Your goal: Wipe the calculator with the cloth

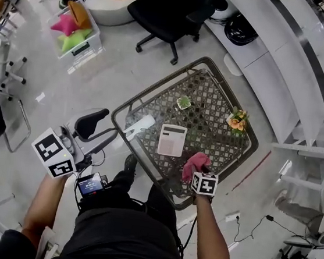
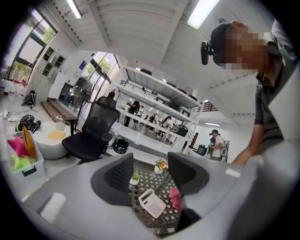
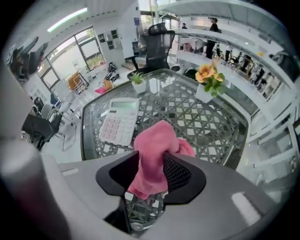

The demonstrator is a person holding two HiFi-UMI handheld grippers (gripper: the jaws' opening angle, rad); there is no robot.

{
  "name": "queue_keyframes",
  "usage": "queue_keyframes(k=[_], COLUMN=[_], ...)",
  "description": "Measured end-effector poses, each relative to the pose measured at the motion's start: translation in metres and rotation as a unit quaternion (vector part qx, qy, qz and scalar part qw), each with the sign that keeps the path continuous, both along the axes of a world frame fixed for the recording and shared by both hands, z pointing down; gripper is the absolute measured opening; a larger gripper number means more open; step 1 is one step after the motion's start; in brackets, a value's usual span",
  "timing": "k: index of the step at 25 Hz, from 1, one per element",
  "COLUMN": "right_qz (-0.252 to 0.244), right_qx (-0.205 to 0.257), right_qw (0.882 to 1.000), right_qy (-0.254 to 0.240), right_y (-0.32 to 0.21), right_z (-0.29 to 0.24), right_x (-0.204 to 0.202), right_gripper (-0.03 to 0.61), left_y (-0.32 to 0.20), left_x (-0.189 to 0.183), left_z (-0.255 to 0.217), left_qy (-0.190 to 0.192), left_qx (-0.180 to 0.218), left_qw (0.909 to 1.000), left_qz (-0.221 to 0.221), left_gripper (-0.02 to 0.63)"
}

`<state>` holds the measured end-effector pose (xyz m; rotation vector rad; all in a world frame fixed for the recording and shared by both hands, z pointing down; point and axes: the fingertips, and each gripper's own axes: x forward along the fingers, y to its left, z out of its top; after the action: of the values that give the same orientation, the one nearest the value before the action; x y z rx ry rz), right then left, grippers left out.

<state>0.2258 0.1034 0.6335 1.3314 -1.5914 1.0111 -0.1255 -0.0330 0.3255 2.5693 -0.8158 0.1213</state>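
**Calculator untouched, cloth held slack**

Calculator (image 1: 172,140) lies flat, keys up, near the middle of the lattice worktop (image 1: 213,97). Nothing touches it.

Far left: left tool (image 2: 150,171) is held off the worktop's edge, over the floor. Its jaws are apart with nothing between them. No risk from that side unless it swings in.

Right of the calculator, near the front corner: pink cloth (image 1: 196,162), bunched between the jaws of the right tool (image 3: 151,171). The jaws stand part-way apart. The cloth touches both pads, but the hold looks loose.

Likely trouble:
- The cloth slips out on the first stroke and the bare jaw tips scrape the keys.
- A one-sided push skids the light calculator toward the small green plant (image 1: 184,103), since nothing braces it.

Further right: flower pot (image 1: 237,120) stands near enough for a wide sweep to tip it.
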Motion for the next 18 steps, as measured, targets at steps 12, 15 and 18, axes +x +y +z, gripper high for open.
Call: queue_keyframes(k=[12, 15, 18], right_qz=[0.135, 0.132, 0.111], right_qx=[0.237, 0.321, 0.405], right_qw=[0.959, 0.933, 0.902], right_qy=[-0.070, -0.090, -0.101], right_y=[-0.047, -0.063, -0.074], right_z=[-0.187, -0.262, -0.340], right_x=[0.053, 0.053, 0.052], right_gripper=[0.156, 0.156, 0.156], left_y=[-0.019, -0.023, -0.027], left_x=[0.017, 0.024, 0.031], left_z=[-0.037, -0.050, -0.063], left_qy=[-0.008, -0.006, -0.005], left_qx=[0.034, 0.046, 0.061], left_qw=[0.9987, 0.9979, 0.9965], left_qz=[0.036, 0.046, 0.057], left_gripper=[0.247, 0.247, 0.247])
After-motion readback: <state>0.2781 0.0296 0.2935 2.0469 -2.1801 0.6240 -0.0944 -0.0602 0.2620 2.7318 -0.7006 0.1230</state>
